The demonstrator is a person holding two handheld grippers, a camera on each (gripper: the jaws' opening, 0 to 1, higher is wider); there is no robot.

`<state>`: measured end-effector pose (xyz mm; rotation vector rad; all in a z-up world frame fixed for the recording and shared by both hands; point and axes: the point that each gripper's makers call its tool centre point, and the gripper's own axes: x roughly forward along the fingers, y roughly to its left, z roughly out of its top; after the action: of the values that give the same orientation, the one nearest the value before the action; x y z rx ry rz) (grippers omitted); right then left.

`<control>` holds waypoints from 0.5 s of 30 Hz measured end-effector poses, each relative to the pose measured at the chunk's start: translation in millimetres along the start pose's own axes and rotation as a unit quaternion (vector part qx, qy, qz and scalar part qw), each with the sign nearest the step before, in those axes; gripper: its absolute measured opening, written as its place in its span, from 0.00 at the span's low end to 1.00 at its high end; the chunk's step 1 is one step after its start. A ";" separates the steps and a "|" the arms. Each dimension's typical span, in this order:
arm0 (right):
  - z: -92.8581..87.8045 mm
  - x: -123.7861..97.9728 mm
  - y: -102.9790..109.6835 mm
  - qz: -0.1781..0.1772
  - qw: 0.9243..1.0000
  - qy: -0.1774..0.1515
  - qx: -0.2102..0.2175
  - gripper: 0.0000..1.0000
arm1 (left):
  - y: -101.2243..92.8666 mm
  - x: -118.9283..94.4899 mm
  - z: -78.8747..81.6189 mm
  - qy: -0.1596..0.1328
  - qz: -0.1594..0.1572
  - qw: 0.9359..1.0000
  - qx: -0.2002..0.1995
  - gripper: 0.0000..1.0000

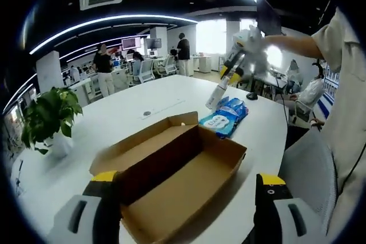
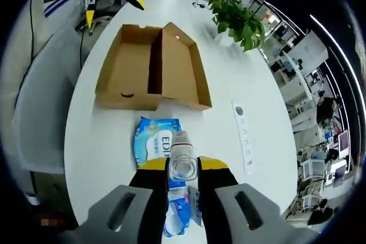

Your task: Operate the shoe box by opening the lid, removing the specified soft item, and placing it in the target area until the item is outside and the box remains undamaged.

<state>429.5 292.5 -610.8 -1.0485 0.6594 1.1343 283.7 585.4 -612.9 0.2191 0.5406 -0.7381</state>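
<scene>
The brown cardboard shoe box (image 1: 183,170) lies open on the white table (image 1: 131,112), its lid folded back and its inside bare. My left gripper (image 1: 187,179) is open, with its jaws wide apart on either side of the box's near end. My right gripper (image 1: 231,72) hangs above the far side of the table, shut on a clear plastic bottle (image 1: 216,96). In the right gripper view the bottle (image 2: 183,161) sits between my right gripper's (image 2: 183,167) jaws. Blue soft packs (image 2: 155,141) lie below it, just in front of the box (image 2: 151,67). The left gripper (image 2: 111,5) is at the box's far end.
A potted plant (image 1: 48,115) stands on the table to the left of the box, and a white power strip (image 2: 243,135) lies beside it. A grey chair (image 1: 309,170) is at the table edge by the person's arm (image 1: 297,44). People stand at desks in the background.
</scene>
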 end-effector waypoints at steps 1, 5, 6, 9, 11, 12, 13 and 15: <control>-1.2 2.3 -0.9 0.005 1.000 0.004 0.002 0.16 | 1.5 -2.2 -2.3 0.001 0.004 1.000 -0.004 1.00; -9.6 13.3 -5.8 0.020 0.999 0.031 -0.008 0.16 | 4.3 -7.1 -7.7 0.002 0.014 1.000 -0.013 1.00; -11.1 16.3 -8.6 0.018 0.999 0.038 -0.016 0.16 | 4.9 -8.0 -8.7 0.002 0.016 1.000 -0.014 1.00; -11.6 21.0 -12.9 0.022 0.999 0.046 -0.015 0.16 | 8.1 -11.9 -11.5 -0.004 0.028 0.999 -0.018 1.00; -12.1 24.7 -16.4 0.028 0.998 0.055 -0.019 0.16 | 9.7 -13.5 -15.4 -0.003 0.033 0.999 -0.023 1.00; -13.0 27.6 -18.5 0.032 0.997 0.062 -0.021 0.16 | 10.3 -14.1 -17.3 -0.001 0.035 0.999 -0.024 1.00; -14.1 29.5 -19.4 0.036 0.997 0.068 -0.021 0.16 | 11.3 -15.4 -19.7 0.000 0.039 0.999 -0.026 1.00; -15.6 34.8 -22.1 0.047 0.996 0.077 -0.025 0.16 | 12.1 -17.1 -22.0 0.000 0.042 0.999 -0.030 1.00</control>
<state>462.8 290.8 -639.6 -1.1655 0.8135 1.1628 273.0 612.3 -622.2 0.1851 0.5486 -0.6400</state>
